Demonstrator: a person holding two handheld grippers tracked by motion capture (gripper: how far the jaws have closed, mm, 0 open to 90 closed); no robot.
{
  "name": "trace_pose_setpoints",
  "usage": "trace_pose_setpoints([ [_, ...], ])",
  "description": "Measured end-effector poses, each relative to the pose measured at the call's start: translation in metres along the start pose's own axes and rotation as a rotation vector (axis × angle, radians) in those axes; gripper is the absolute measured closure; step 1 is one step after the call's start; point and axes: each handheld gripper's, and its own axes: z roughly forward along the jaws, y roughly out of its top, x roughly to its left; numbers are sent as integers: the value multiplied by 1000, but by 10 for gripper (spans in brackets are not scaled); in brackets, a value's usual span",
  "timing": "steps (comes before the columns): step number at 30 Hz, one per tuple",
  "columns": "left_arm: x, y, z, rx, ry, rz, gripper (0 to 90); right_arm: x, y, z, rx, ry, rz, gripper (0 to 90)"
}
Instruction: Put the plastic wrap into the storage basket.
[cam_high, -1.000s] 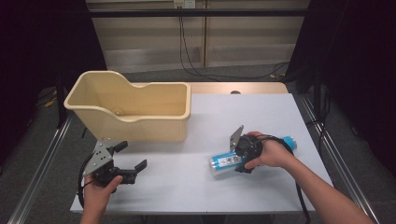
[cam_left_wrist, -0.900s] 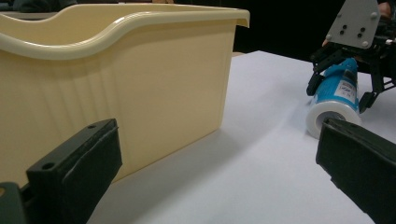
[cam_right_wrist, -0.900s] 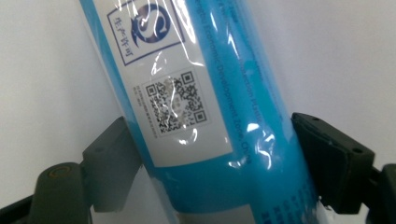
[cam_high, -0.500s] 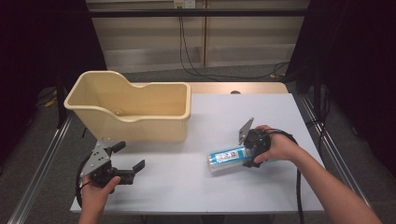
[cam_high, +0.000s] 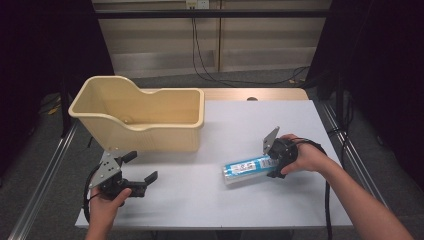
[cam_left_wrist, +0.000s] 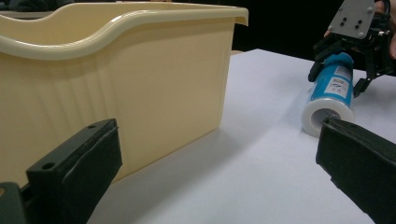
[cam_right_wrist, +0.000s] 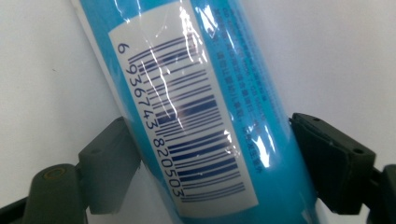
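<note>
right gripper view: the blue tube (cam_right_wrist: 205, 107) lies on the table (cam_right_wrist: 336, 51) between the right gripper (cam_right_wrist: 215, 163)'s pads, which have just closed onto it; squeeze squarely before lifting. left gripper (cam_left_wrist: 210, 163) open, empty.

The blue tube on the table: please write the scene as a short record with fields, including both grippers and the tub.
held thing: blue tube, lying on its side on the white table
tube label: white barcode patch
right gripper: jaws on either side of the tube, pads against it; they have just been closing
left gripper: jaws wide apart, nothing between them
tub: cream plastic tub, upright, at the table's far left, apart from the tube
tube and tub: not touching
</note>
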Motion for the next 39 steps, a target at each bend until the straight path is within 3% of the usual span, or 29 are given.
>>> trace_pose_setpoints([
  [9,1,0,0,-1,0,-2,1,1,14,5,35,36,-64,212],
  [15,1,0,0,1,1,4,1,2,16,9,29,38,-69,224],
  [17,1,0,0,1,2,1,1,7,19,8,62,14,-74,235],
  [19,1,0,0,2,2,0,1,10,22,6,86,29,-63,253],
  [20,1,0,0,1,2,-1,1,13,23,4,98,41,-33,269],
  [23,1,0,0,3,2,1,1,15,26,1,90,61,6,312],
  [24,1,0,0,3,3,5,1,13,28,-3,60,81,106,317],
  [27,1,1,-1,0,4,4,1,13,31,-9,55,56,91,317],
  [33,1,1,-1,-7,1,-3,1,9,42,-30,76,59,133,317],
  [39,1,1,-2,-9,5,2,1,4,51,-49,36,59,146,316],
])
